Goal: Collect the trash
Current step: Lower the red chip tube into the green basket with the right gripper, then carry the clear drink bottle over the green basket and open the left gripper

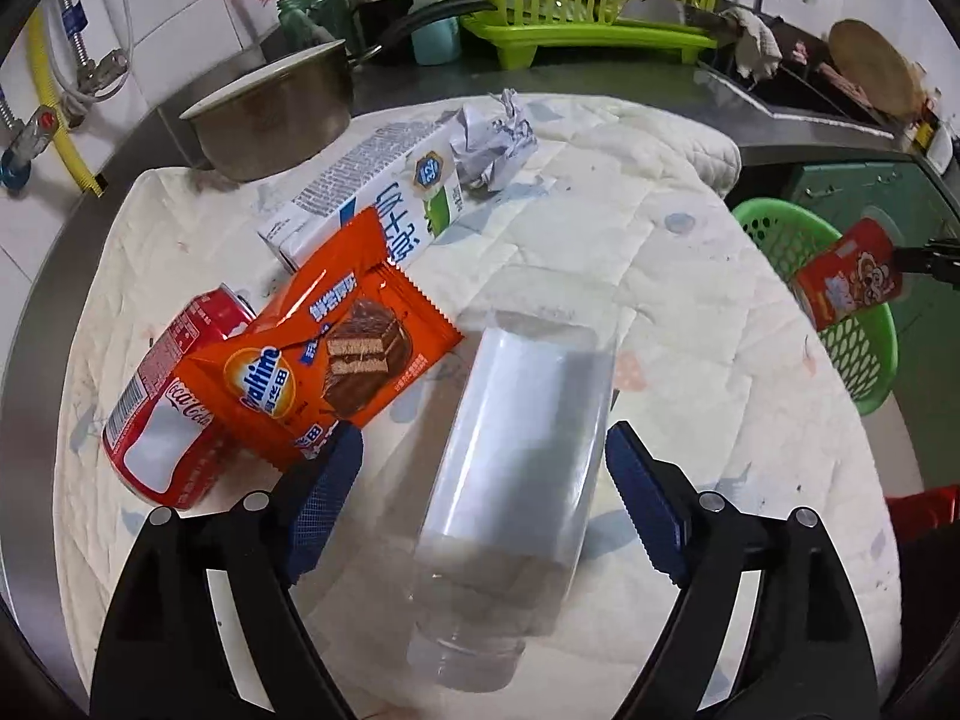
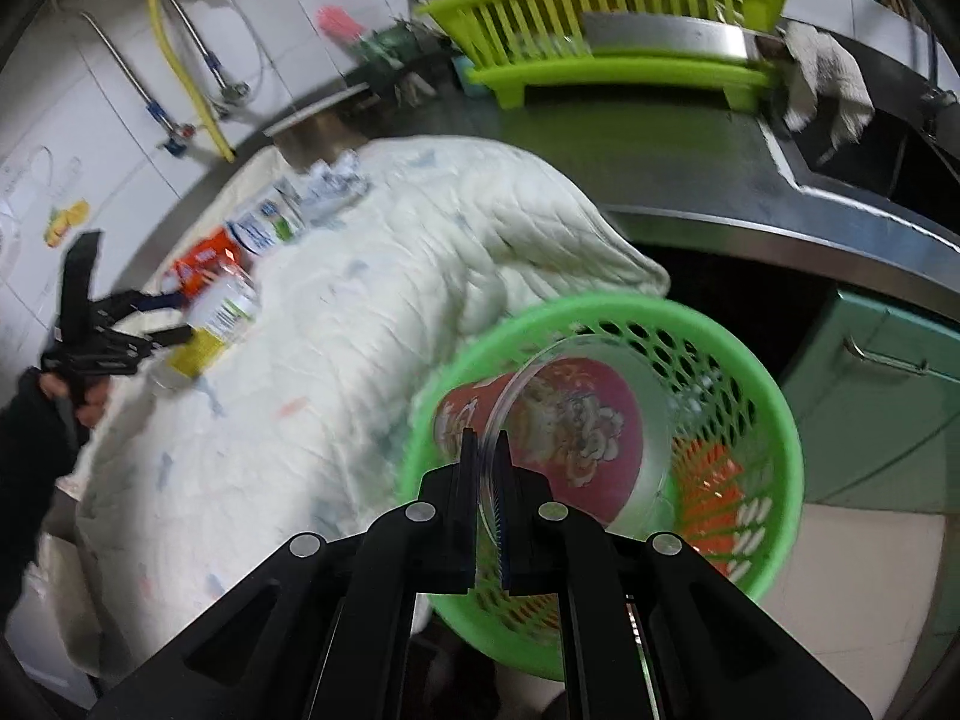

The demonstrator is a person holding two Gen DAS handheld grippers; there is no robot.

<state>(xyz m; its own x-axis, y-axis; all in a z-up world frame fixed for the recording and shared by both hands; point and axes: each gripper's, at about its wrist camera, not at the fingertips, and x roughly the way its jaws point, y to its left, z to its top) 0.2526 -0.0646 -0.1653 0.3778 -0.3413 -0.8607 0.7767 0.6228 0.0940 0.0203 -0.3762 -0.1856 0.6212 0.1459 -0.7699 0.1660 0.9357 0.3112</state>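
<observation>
The right gripper (image 2: 486, 456) is pinching the rim of a clear cup (image 2: 558, 426) tightly, holding it over the green basket (image 2: 774, 420) beyond the counter's edge. The basket seems to be holding something orange already. The left gripper (image 1: 486, 504) is standing wide around a clear bottle (image 1: 522, 456), pads not touching. Still waiting on the quilted cloth (image 1: 690, 312): can (image 1: 162, 396), wrapper (image 1: 324, 354), carton (image 1: 384, 192), crumpled paper (image 1: 492, 138).

can (image 1: 162, 414): red, white label | wrapper (image 1: 336, 354): orange | basket (image 2: 774, 420): green mesh | cloth (image 1: 660, 300): cream quilted
</observation>
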